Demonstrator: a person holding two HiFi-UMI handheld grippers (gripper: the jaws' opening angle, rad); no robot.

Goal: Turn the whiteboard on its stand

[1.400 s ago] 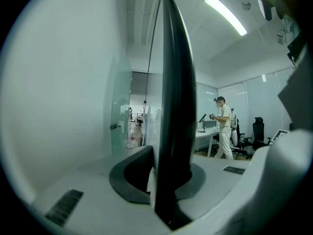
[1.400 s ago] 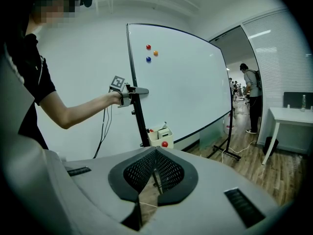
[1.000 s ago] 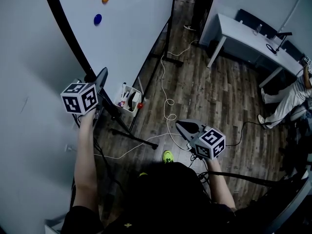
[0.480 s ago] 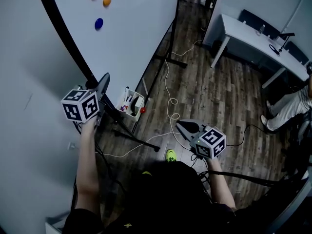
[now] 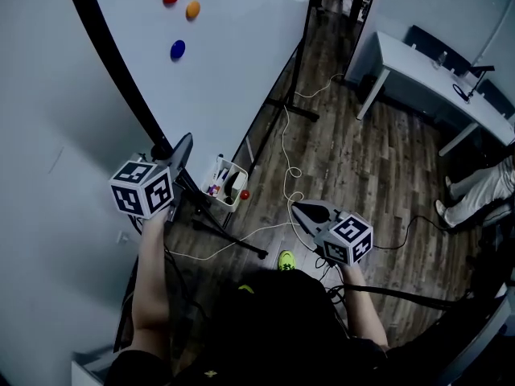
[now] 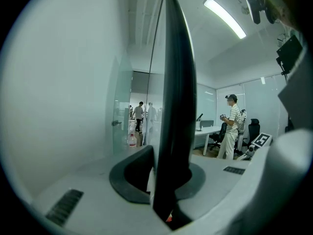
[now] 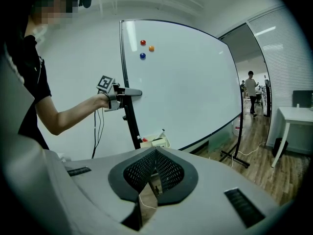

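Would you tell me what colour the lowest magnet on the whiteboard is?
The lowest magnet is blue, clearest in the head view.

No legible txt, labels or nos. in any view.

The place is an open-plan office. A big whiteboard (image 5: 225,63) on a black stand carries three coloured magnets (image 5: 178,50), and a tray (image 5: 228,181) of markers hangs at its lower edge. A white desk (image 5: 418,71) stands along the far wall with dark chairs (image 5: 426,37) behind it, and cables (image 5: 287,147) trail over the wood-plank floor (image 5: 346,167). The left gripper view shows glass partitions (image 6: 122,106) opening onto further rooms, a long ceiling light (image 6: 224,17), another desk with an office chair (image 6: 253,131), and a person (image 6: 231,126) standing there. In the right gripper view, blinds (image 7: 288,48) cover the tall side wall.
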